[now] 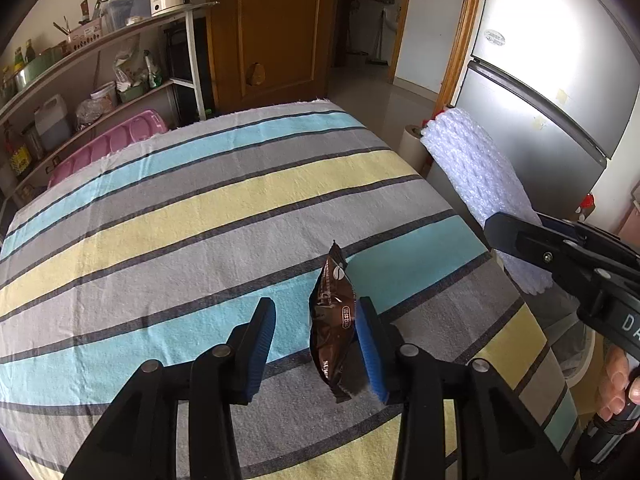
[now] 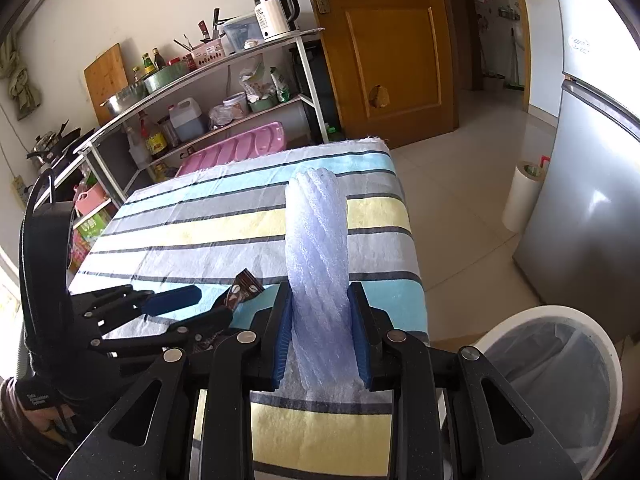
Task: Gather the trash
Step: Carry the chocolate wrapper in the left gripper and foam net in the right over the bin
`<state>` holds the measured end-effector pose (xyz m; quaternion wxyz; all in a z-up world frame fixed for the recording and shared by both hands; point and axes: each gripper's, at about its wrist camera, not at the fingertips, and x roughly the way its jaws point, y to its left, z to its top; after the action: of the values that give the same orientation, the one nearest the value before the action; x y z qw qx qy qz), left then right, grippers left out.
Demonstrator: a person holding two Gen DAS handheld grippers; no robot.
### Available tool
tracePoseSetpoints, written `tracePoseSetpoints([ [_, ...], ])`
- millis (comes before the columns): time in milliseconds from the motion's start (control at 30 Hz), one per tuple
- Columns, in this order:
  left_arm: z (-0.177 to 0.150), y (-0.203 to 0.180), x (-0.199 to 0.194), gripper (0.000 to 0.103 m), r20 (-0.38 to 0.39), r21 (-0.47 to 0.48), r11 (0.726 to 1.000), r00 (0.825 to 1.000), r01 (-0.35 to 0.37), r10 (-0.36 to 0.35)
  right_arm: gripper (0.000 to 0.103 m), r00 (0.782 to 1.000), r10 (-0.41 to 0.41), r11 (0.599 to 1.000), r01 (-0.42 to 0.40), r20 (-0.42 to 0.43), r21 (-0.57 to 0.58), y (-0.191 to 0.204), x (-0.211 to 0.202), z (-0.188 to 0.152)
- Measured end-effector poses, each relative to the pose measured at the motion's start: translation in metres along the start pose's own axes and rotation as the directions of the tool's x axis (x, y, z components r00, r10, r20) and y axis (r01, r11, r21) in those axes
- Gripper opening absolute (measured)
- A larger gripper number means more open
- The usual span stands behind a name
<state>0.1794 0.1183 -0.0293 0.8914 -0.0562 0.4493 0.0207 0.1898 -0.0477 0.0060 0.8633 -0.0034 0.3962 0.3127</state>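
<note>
A brown snack wrapper (image 1: 335,320) stands between the fingers of my left gripper (image 1: 316,332), against the right blue pad (image 1: 370,344) and apart from the left one; the jaws stand open. It also shows in the right wrist view (image 2: 242,292). My right gripper (image 2: 320,320) is shut on a white foam net sleeve (image 2: 316,248) and holds it above the striped tablecloth (image 2: 200,232). The sleeve (image 1: 476,176) and right gripper (image 1: 520,240) show at the right of the left wrist view. A white trash bin (image 2: 560,360) with a clear liner stands on the floor right of the table.
A shelf rack (image 2: 200,92) with bottles, pots and a kettle (image 2: 276,10) stands behind the table. A pink tray (image 2: 240,148) lies at the far edge. A silver fridge (image 2: 592,200), a paper roll (image 2: 524,196) and a wooden door (image 2: 384,40) are to the right.
</note>
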Motion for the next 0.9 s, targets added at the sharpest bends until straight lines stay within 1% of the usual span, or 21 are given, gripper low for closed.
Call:
tracePoseSetpoints([
  [67, 0.000, -0.005, 0.006, 0.041, -0.018, 0.016, 1.000, 1.000, -0.017, 0.017, 0.028, 1.000, 0.002, 1.000, -0.002, 0.001, 0.000, 0.000, 0.000, 0.000],
  [200, -0.004, -0.013, 0.012, 0.041, -0.030, 0.035, 0.999, 0.999, -0.014, 0.015, 0.028, 1.000, 0.003, 1.000, -0.003, 0.004, 0.010, -0.004, -0.001, -0.001],
  [267, -0.004, -0.013, 0.012, 0.038, -0.023, 0.037, 0.999, 0.999, -0.025, 0.026, 0.028, 1.000, 0.000, 1.000, 0.000, 0.005, 0.010, -0.006, -0.003, -0.002],
  [333, -0.003, -0.013, 0.012, 0.023, -0.023, 0.037, 0.999, 0.999, -0.030, 0.031, 0.028, 1.000, 0.000, 1.000, -0.001, 0.004, 0.014, -0.007, -0.003, -0.003],
  [400, -0.002, -0.012, 0.012, 0.015, -0.023, 0.034, 0.999, 0.999, -0.033, 0.034, 0.028, 1.000, 0.001, 1.000, -0.001, 0.007, 0.017, -0.007, -0.004, -0.003],
  [533, -0.003, -0.012, 0.008, 0.014, -0.015, 0.031, 0.998, 0.999, -0.047, 0.047, 0.028, 1.000, 0.002, 1.000, -0.003, 0.011, 0.020, -0.007, -0.007, -0.004],
  [633, -0.003, -0.015, 0.001, 0.014, 0.002, 0.031, 0.999, 0.999, -0.043, 0.043, 0.028, 1.000, 0.001, 1.000, -0.002, 0.017, 0.026, -0.010, -0.011, -0.007],
  [733, 0.001, -0.020, -0.009, 0.014, 0.019, 0.031, 0.999, 0.999, -0.027, 0.027, 0.028, 1.000, -0.005, 0.999, 0.004, 0.027, 0.032, -0.012, -0.018, -0.010],
  [900, 0.004, -0.041, -0.029, 0.014, 0.059, 0.072, 0.997, 0.998, 0.003, -0.007, 0.028, 0.998, -0.030, 0.999, 0.027, 0.050, 0.047, -0.021, -0.040, -0.017],
])
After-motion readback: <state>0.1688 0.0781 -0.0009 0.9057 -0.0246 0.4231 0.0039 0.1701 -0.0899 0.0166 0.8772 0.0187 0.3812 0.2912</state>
